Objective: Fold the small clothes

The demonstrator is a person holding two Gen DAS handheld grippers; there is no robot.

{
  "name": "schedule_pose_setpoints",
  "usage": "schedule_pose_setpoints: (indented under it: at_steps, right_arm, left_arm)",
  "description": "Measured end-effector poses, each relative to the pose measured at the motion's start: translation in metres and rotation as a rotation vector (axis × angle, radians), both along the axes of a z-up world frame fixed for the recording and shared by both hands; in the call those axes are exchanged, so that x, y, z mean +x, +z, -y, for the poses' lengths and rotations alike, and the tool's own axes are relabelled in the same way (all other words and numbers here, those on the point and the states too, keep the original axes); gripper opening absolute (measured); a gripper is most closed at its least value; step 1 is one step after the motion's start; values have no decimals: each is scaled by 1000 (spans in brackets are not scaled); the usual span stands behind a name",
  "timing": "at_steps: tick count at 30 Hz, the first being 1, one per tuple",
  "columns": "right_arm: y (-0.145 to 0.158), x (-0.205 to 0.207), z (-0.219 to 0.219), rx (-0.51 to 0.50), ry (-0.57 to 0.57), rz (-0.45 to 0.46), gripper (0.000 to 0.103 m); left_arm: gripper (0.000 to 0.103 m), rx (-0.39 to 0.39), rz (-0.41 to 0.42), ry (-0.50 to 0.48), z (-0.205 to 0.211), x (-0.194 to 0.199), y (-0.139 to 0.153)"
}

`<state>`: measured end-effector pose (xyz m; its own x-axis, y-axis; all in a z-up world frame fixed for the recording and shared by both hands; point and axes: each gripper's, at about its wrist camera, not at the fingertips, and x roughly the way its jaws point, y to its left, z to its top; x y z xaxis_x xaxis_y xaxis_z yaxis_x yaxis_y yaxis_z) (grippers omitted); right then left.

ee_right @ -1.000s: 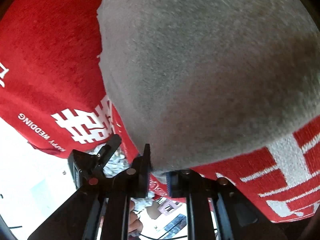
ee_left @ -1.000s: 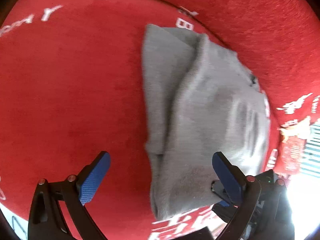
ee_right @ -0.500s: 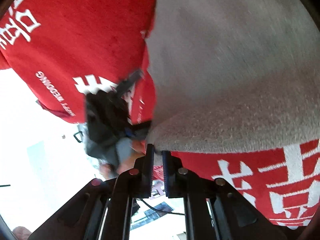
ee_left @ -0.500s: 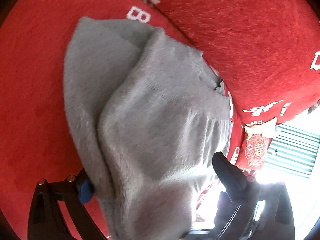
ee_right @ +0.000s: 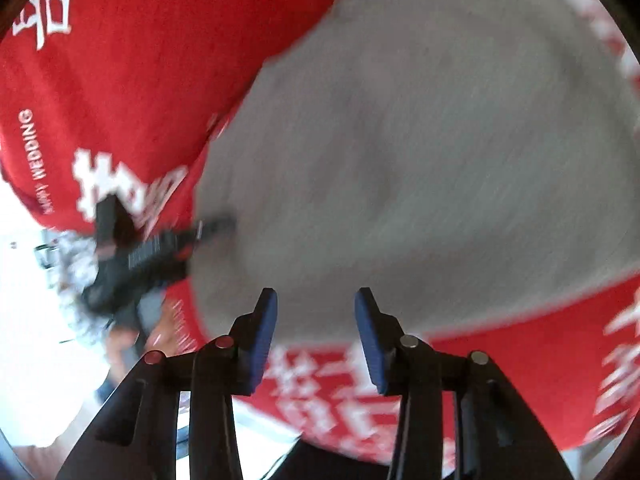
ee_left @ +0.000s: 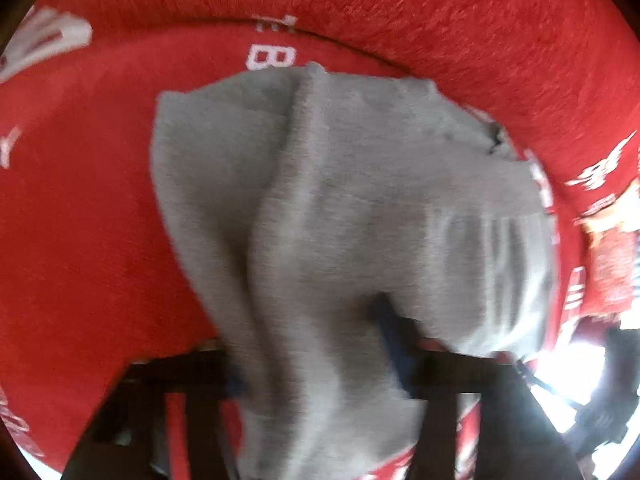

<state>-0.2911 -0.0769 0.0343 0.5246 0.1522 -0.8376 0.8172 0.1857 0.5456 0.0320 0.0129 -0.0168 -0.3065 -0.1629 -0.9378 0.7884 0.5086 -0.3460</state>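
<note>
A grey knitted garment (ee_left: 360,200) lies folded on a red cover (ee_left: 80,220). Its near end is bunched between the fingers of my left gripper (ee_left: 316,364), whose jaws are closing and press on the cloth from both sides. In the right wrist view the same garment (ee_right: 420,140) spreads beyond my right gripper (ee_right: 316,320). The right jaws are opening, with nothing between the blue pads (ee_right: 264,332). The left gripper (ee_right: 148,256) shows there as a black shape at the garment's left edge.
The red cover (ee_right: 140,60) bears white characters and the words HAPPY WEDDING. It ends at the left over a bright floor (ee_right: 24,320). A raised red ridge (ee_left: 480,20) runs behind the garment. A person's hand (ee_right: 124,348) shows under the left gripper.
The left jaws moved over the garment's near end and narrowed onto it. The right gripper let go of the garment's edge, lifted and rolled, and its jaws parted.
</note>
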Motion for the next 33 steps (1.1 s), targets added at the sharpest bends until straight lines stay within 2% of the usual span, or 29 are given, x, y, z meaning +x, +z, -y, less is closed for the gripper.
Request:
schedule_pose_setpoints:
  at_steps: [1, 2, 5, 7, 9, 15, 19, 22, 27, 30, 33]
  right_arm:
    - [-1, 2, 10, -27, 6, -25, 14]
    - [-4, 5, 16, -47, 20, -52, 11]
    - [-26, 17, 26, -51, 79, -121, 10]
    - [-38, 21, 25, -35, 101, -126, 9]
    - [-36, 25, 22, -52, 115, -123, 9]
    - [-38, 8, 29, 42, 84, -4, 9]
    - [-29, -16, 38, 89, 24, 111, 11]
    - [-20, -42, 50, 96, -45, 179, 11]
    - [-24, -89, 68, 134, -150, 238, 11]
    - [-39, -109, 74, 182, -204, 253, 13]
    - [-56, -119, 74, 244, -250, 285, 14]
  left_arm:
    - [28, -6, -6, 6, 0, 2, 1]
    - [19, -13, -16, 23, -2, 5, 2]
    - [18, -42, -23, 45, -3, 7, 9]
    - [17, -74, -19, 40, -3, 2, 20]
    - [17, -125, -48, 42, -1, -3, 36]
    - [17, -250, -122, 39, 36, -33, 84]
    - [17, -294, -102, -51, 68, -72, 112]
    - [17, -316, -88, -149, 95, -119, 127]
    - [17, -293, -31, -263, 133, -191, 126]
    - [17, -235, 29, -311, 152, -227, 107]
    - [18, -185, 76, -320, 156, -244, 92]
